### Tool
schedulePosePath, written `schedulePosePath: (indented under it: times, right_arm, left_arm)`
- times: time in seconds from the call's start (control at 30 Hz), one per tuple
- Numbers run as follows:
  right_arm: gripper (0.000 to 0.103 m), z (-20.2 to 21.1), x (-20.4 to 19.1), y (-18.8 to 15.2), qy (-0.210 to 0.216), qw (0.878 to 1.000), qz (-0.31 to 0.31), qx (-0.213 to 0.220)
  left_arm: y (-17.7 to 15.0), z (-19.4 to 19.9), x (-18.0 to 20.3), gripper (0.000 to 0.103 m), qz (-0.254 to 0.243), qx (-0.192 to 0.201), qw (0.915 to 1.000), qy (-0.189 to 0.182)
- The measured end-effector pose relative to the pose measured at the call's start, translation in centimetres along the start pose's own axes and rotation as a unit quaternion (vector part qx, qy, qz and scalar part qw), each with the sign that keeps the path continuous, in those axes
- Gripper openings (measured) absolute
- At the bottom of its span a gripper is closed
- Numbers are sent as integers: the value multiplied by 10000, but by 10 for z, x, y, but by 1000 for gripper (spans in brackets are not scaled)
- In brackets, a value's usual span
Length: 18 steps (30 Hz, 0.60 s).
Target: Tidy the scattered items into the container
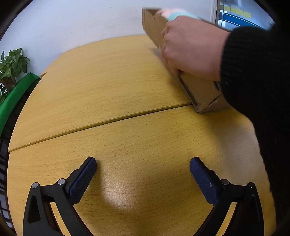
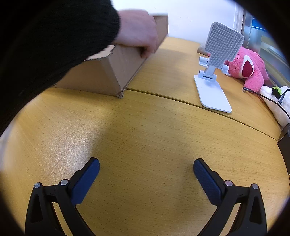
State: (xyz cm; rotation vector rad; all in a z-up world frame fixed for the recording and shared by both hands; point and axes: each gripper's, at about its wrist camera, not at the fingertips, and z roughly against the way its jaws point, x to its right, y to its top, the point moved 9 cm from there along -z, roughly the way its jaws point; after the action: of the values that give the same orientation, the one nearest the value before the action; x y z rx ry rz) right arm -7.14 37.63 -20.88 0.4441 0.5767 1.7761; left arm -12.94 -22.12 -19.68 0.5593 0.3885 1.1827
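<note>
A brown cardboard box [image 1: 201, 90] stands on the wooden table [image 1: 108, 90], tilted, with a bare hand [image 1: 190, 49] in a black sleeve gripping its rim. Something pale teal and pink [image 1: 174, 14] shows blurred at the box's top. The same box [image 2: 112, 72] and hand [image 2: 139, 34] appear at upper left in the right wrist view. My left gripper [image 1: 143, 163] is open and low over bare table, well short of the box. My right gripper [image 2: 146, 164] is open too, with nothing between its fingers. A pink plush toy [image 2: 252, 70] lies at the far right.
A white phone stand [image 2: 213, 72] stands right of the box. A white plush [image 2: 277, 103] with black cables [image 2: 268, 99] lies at the right edge, beside a dark object [image 2: 285, 145]. A green plant [image 1: 12, 65] and green board [image 1: 14, 98] sit off the table's left.
</note>
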Motion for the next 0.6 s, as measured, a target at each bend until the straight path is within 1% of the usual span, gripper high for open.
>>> schedulePosePath:
  times: [0.27,0.6]
  right_arm:
    - [103,0,0,0,0,10000,0,-3]
    - [103,-1,1,1,0,10000,0,-2]
  left_arm:
    - [-2,1,1,103,3,0,10000,-3]
    - [-12,3,12,103,17,-1,10000,-4]
